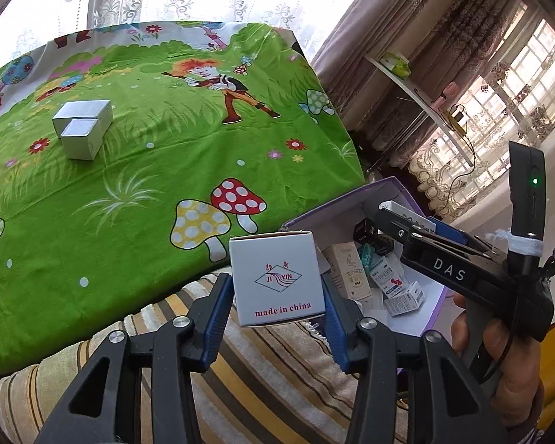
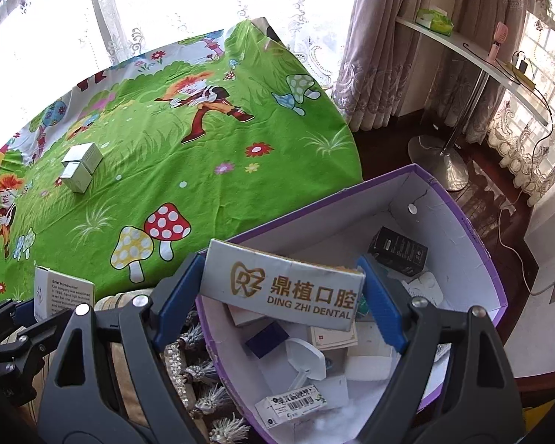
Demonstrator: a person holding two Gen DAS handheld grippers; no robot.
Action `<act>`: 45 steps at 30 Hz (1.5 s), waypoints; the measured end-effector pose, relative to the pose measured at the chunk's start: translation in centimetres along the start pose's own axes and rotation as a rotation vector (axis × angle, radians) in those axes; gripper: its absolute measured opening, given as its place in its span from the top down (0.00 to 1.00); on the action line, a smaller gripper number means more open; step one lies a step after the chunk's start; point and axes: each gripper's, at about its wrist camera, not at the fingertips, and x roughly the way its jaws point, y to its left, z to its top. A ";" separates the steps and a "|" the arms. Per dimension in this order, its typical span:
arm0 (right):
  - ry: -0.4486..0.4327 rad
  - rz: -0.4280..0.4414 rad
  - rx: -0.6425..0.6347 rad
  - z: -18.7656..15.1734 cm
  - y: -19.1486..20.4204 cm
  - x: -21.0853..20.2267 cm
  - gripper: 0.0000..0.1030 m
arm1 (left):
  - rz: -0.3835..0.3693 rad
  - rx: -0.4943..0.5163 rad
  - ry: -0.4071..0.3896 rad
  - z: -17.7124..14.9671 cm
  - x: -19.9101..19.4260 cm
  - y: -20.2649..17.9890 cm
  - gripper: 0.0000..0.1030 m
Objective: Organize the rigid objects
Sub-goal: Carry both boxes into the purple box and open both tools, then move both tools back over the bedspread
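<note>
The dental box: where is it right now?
In the right wrist view the dental box is clamped between the right gripper's fingers, over the near-left wall of the purple bin, beside the green tablecloth.

Both wrist views: shared tablecloth (image 1: 129, 192)

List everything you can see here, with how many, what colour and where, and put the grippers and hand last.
Silver boxes: two, touching, far on the green tablecloth.
Purple bin: one, white inside, right of table, holding small boxes.
Black box: one, in the bin.
White box: one, red print, in left gripper.
Dental box: one, white with gold print, in right gripper.
Hand: one, holding the right gripper's handle.
</note>
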 end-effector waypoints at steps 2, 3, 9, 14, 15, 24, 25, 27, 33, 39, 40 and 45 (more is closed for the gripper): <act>-0.003 -0.012 0.007 -0.1 -1.0 -0.2 0.17 | -0.010 0.025 0.009 0.0 0.4 -1.0 0.54; -0.005 -0.018 0.009 -0.1 -1.6 -0.3 0.17 | -0.016 0.038 0.013 -0.1 0.5 -1.6 0.54; -0.017 -0.051 0.045 0.0 -4.6 -0.9 0.17 | -0.043 0.101 0.035 -0.2 1.5 -4.4 0.54; -0.028 -0.079 0.074 0.2 -6.6 -1.3 0.16 | -0.069 0.154 0.047 -0.5 2.0 -6.5 0.54; -0.029 -0.082 0.078 0.2 -6.9 -1.3 0.16 | -0.074 0.163 0.048 -0.5 2.1 -6.8 0.54; -0.029 -0.094 0.118 0.4 -8.4 -1.4 0.16 | -0.142 0.272 0.060 -0.6 2.8 -10.4 0.40; -0.029 -0.091 0.124 0.4 -8.6 -1.4 0.15 | -0.144 0.279 0.059 -0.6 2.8 -10.6 0.34; -0.032 -0.089 0.130 0.3 -8.7 -1.5 0.12 | -0.151 0.285 0.050 -0.5 2.7 -10.7 0.32; -0.023 -0.080 0.126 0.5 -8.4 -1.3 0.12 | -0.135 0.242 0.039 0.5 2.1 -8.8 0.31; -0.013 -0.035 0.114 0.6 -7.5 -1.0 0.11 | -0.081 0.173 -0.013 2.4 0.5 -4.9 0.31; -0.017 -0.026 0.111 0.7 -7.3 -1.0 0.11 | -0.068 0.160 -0.022 2.8 0.2 -4.1 0.31; -0.042 0.003 0.065 1.2 -5.6 -0.9 0.11 | 0.006 0.101 -0.066 4.6 -1.1 0.5 0.31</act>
